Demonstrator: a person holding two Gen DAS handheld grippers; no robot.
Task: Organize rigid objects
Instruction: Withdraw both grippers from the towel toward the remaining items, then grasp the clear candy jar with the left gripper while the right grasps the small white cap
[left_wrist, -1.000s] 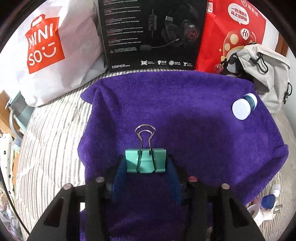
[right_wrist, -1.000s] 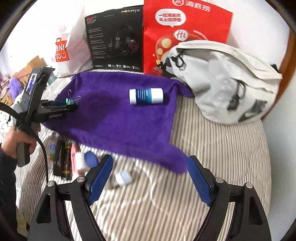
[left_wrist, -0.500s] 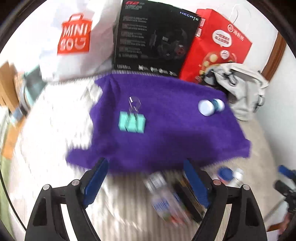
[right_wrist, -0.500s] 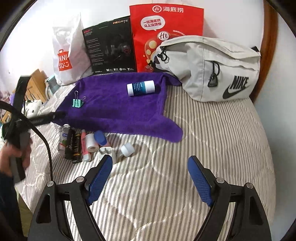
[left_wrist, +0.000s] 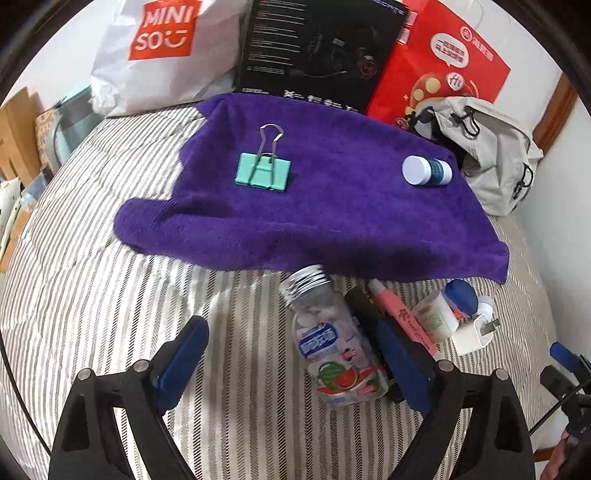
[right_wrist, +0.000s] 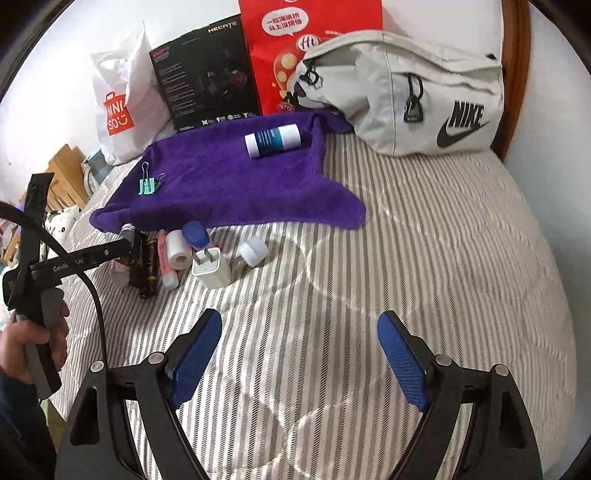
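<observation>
both tongs released: left gripper (left_wrist: 291, 354) angled down over candy jar (left_wrist: 334, 343), right gripper (right_wrist: 299, 350) above bedspread (right_wrist: 424, 258).

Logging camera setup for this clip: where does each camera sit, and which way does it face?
Left wrist: on the left tool, open, low over the striped bed, facing the candy jar and purple towel; only its own fingers show.
Right wrist: on the right tool, open, further back, facing the Nike bag; a hand holding the left tool shows at left.
Shared: towel, mint binder clip, blue-and-white bottle, white charger.
</observation>
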